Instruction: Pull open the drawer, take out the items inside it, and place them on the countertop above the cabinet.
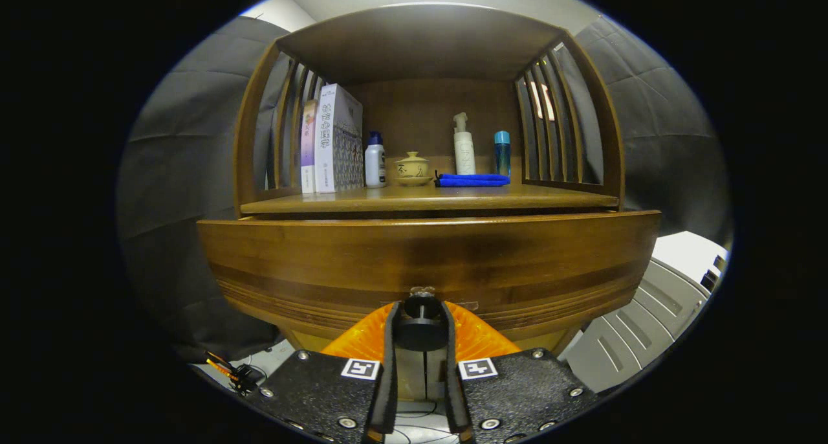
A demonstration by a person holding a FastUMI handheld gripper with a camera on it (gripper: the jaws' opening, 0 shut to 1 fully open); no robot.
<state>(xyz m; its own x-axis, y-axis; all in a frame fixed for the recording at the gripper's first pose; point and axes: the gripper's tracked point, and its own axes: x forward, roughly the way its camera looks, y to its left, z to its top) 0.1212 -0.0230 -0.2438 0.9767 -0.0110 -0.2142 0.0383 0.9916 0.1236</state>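
A wooden cabinet fills the view, with a wide drawer front (427, 256) right before me. Its dark round knob (421, 329) sits between my two fingers, and my gripper (420, 314) is shut on it, one finger pressing each side. The drawer front stands slightly forward of the countertop (530, 201) above it. The drawer's inside is hidden. On the countertop, under a wooden roof, stand two boxes (333, 140), a white bottle with a blue cap (374, 160), a small lidded cup on a saucer (412, 168), a folded blue cloth (472, 180), a white pump bottle (464, 145) and a teal bottle (502, 153).
Slatted wooden side panels (556, 127) close the countertop on both sides. A grey ribbed case (647, 321) stands to the right of the cabinet, below the drawer. Cables and a small orange-black tool (229, 371) lie on the floor at the lower left.
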